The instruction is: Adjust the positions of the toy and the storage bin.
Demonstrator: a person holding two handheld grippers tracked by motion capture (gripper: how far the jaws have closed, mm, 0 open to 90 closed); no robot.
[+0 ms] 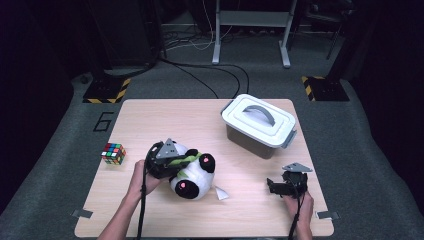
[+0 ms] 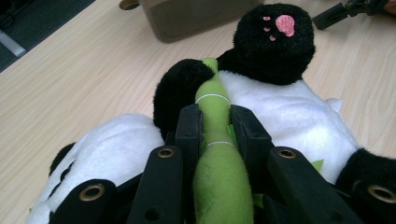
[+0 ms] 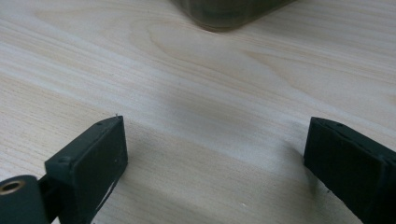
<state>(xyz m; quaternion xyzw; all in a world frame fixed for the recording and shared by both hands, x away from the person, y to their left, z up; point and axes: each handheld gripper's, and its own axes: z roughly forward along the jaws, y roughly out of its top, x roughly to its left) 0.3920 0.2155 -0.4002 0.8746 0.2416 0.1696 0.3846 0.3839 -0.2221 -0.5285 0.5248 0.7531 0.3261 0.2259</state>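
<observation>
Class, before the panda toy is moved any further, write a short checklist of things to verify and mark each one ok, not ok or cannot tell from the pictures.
1. Left gripper shut on the green bamboo stalk of the panda toy: ok.
2. Grip is on the stalk alone, not the body: ok, though the stalk may stretch.
3. Storage box lid open to receive the toy: not ok, lid is on.
4. Right gripper open and holding nothing: ok.
5. Rubik's cube apart from the toy: ok.
6. Toy lifted off the table: cannot tell.
</observation>
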